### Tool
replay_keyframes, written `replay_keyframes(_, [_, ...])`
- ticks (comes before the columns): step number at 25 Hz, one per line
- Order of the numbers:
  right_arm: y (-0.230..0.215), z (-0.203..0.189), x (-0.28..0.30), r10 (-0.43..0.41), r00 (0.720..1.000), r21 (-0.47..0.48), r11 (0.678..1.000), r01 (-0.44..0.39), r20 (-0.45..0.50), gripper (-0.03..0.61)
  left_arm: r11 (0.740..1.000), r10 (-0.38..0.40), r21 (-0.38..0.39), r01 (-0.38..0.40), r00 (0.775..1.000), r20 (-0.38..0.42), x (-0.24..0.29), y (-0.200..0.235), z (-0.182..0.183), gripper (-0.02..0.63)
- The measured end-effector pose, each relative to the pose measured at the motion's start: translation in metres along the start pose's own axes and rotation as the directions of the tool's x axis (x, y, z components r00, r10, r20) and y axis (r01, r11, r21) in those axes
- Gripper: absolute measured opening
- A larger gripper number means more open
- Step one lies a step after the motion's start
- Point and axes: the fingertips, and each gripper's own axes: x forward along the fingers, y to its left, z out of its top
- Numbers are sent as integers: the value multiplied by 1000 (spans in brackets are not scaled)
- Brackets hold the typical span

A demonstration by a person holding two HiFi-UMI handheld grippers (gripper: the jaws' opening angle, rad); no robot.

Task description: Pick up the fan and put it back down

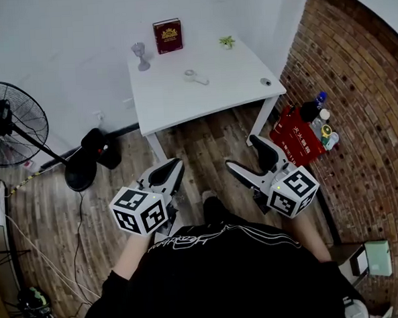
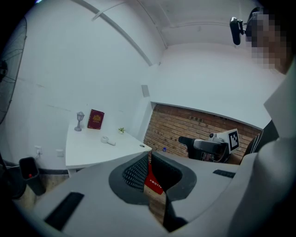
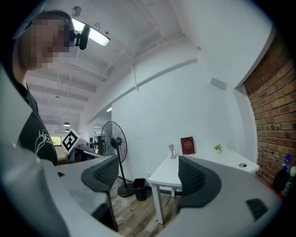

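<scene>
The black pedestal fan (image 1: pixel 12 123) stands on the wooden floor at the far left, its round base (image 1: pixel 81 174) near the wall. In the right gripper view the fan (image 3: pixel 112 139) is upright, well beyond the jaws. My left gripper (image 1: pixel 166 174) hovers low over the floor in front of the person, to the right of the fan's base and apart from it. Its jaws (image 2: pixel 149 159) are shut with nothing held. My right gripper (image 1: pixel 247 157) is beside it, open, and empty between its fingers (image 3: pixel 148 159). Neither gripper touches the fan.
A white table (image 1: pixel 202 94) stands ahead, carrying a red book (image 1: pixel 168 36), a small grey lamp (image 1: pixel 140 56), a tiny plant (image 1: pixel 227 42) and a white object (image 1: pixel 195 76). A black bin (image 1: pixel 104 147) sits by the fan's base. A red box (image 1: pixel 298 139) with bottles lies by the brick wall.
</scene>
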Motion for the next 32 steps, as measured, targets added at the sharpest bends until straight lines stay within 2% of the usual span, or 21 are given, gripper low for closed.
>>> replay_keyframes(10, [-86,-10,82,17,999,28,999,-15,-46,394,996,75,-36,-76,997,-33,63,75,15,43])
replay_keyframes(22, [-212,-21,215,82,985,71,995,-71,-154,393,987,134,-79,-140,988,-74,187,182,74,43])
replay_keyframes(28, [-254,-24,262,130,972,58,991,-121,-198,393,980,164,-100,-170,985,-61,233,221,97,43])
replay_keyframes(32, [-273,-32,282,142,962,52,990,-133,-235,393,976,183,-111,-190,981,-66,245,238,93,43])
